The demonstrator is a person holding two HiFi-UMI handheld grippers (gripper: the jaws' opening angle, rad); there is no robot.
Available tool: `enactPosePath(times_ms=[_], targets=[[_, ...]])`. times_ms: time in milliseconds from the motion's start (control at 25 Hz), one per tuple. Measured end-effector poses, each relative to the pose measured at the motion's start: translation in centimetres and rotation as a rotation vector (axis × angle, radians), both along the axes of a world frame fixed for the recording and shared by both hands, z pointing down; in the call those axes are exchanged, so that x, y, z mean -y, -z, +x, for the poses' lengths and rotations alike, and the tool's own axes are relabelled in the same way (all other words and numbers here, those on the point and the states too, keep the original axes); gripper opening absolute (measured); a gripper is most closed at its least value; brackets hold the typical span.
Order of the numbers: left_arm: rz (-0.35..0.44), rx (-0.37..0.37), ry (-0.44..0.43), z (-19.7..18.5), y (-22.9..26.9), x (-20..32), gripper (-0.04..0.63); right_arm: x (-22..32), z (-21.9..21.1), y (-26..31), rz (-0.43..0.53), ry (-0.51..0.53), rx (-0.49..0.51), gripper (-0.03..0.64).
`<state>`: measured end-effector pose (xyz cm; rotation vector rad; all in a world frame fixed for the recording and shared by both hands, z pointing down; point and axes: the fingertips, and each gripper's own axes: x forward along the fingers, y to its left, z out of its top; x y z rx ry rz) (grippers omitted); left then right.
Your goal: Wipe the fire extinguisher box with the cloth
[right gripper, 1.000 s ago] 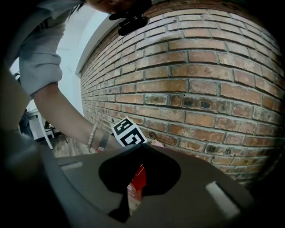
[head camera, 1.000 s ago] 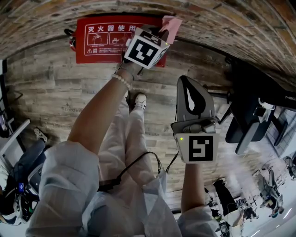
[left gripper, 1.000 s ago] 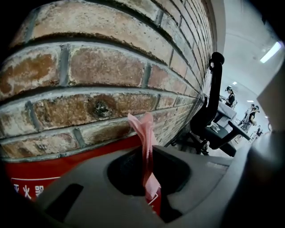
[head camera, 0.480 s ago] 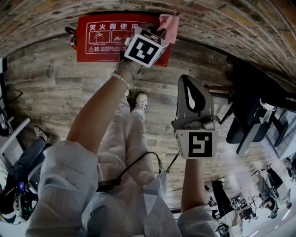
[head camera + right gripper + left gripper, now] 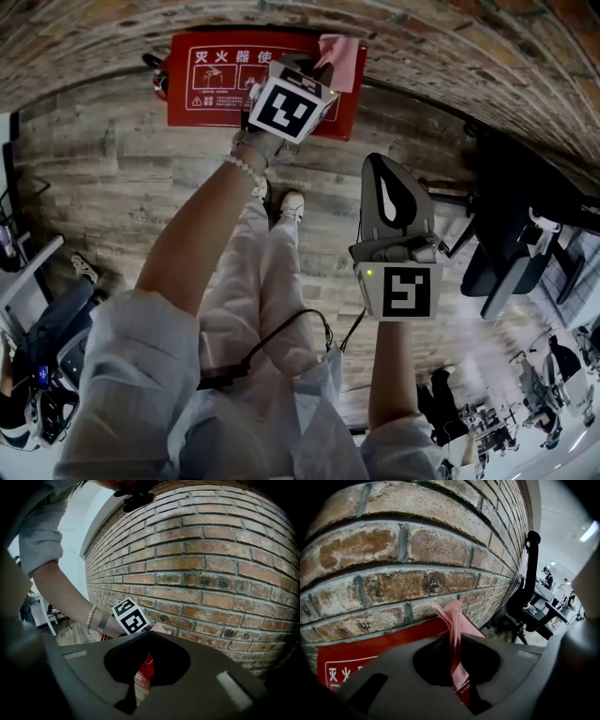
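Left claw (image 5: 317, 67), gripping the cloth (image 5: 339, 56), is sliding inward over the box (image 5: 211, 103), wiping; right claw (image 5: 380, 169) is idling closed, empty.

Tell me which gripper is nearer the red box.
Left. The left gripper, shut on the cloth, is at the right end of the box. The right gripper, shut and empty, hangs over the floor, apart from it.

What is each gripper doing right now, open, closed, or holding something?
Left gripper: closed on the pink cloth, at the red fire extinguisher box.
Right gripper: closed, nothing between its jaws.
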<state>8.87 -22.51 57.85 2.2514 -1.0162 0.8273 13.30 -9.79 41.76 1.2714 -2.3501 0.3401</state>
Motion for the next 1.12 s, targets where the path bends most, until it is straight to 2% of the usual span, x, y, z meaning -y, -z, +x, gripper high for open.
enactPosePath(times_ms=[1120], targets=[[0.003, 0.094, 0.081, -10.8, 0.1, -0.5, 0.011, 0.8, -6.9, 0.8, -0.001, 0.124, -0.011, 0.005]])
